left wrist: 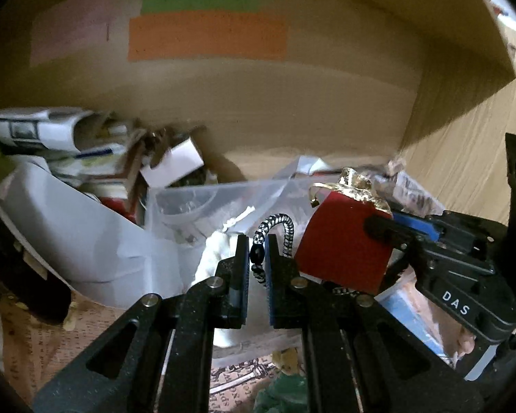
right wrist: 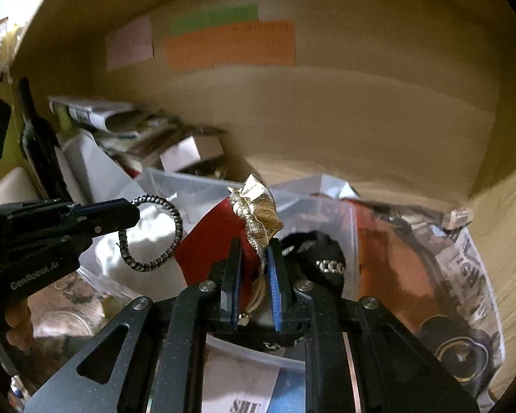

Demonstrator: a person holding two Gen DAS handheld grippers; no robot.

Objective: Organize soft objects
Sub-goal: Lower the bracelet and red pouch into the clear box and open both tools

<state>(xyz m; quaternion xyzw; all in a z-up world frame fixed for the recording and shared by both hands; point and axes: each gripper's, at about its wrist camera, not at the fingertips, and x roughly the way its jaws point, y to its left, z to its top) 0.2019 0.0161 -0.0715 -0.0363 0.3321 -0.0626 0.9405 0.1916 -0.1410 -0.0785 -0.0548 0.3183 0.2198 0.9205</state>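
Observation:
My left gripper (left wrist: 258, 241) is shut on a black-and-white braided hair tie (left wrist: 278, 230), holding it above the clutter; the hair tie (right wrist: 151, 234) hangs as a loop from the left gripper (right wrist: 120, 213) in the right wrist view. My right gripper (right wrist: 254, 244) is shut on a red pouch (right wrist: 210, 241) with a gold gathered top (right wrist: 258, 210). In the left wrist view the red pouch (left wrist: 340, 244) sits just right of the hair tie, pinched by the right gripper (left wrist: 385, 227). Both are held inside a cardboard box (left wrist: 292, 103).
The cardboard box wall carries orange (left wrist: 206, 38), green and pink labels. Below lie clear plastic bags (left wrist: 203, 203), white paper (left wrist: 79, 227), small boxes and a printed foil packet (right wrist: 464, 275). A black strap (right wrist: 326, 258) lies under the right gripper.

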